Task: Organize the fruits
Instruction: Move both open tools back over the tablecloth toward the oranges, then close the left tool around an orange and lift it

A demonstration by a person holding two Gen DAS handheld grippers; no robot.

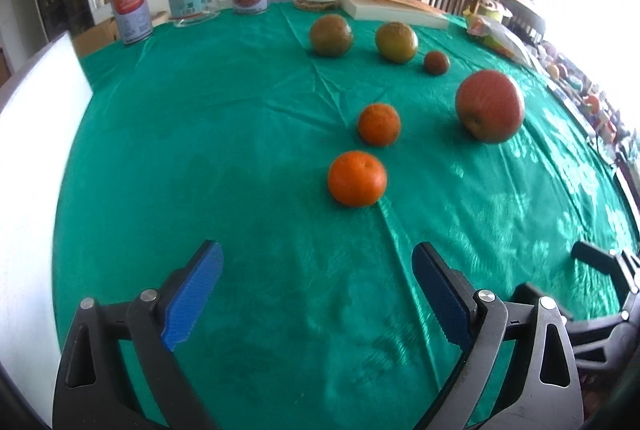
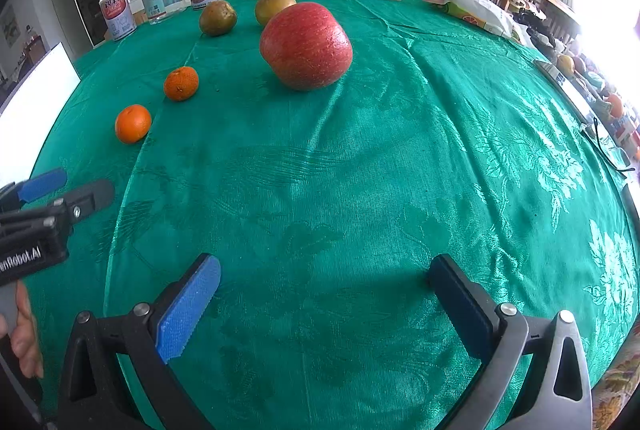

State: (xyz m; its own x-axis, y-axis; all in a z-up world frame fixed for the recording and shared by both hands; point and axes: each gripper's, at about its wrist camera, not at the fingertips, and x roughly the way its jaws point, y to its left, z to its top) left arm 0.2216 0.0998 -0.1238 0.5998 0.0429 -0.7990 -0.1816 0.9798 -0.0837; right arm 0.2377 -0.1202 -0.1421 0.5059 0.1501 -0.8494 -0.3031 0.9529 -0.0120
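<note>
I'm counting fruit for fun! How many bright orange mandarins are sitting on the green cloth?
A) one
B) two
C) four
B: the left wrist view shows just two bright orange mandarins, a near one and a far one, on the green cloth; the other fruits are a red apple and duller greenish-brown ones.

The left hand-held gripper (image 1: 318, 294) hovers low over the bench, its two blue-padded fingers (image 1: 194, 294) spread wide apart with nothing between them. The right hand-held gripper (image 2: 324, 306) sits just to its right, also low, fingers (image 2: 188, 310) equally wide and empty. Both point toward the far side. From the right wrist view, the left tool juts in at the near left, with the person's left hand (image 2: 24, 334) wrapped around its handle.
</note>
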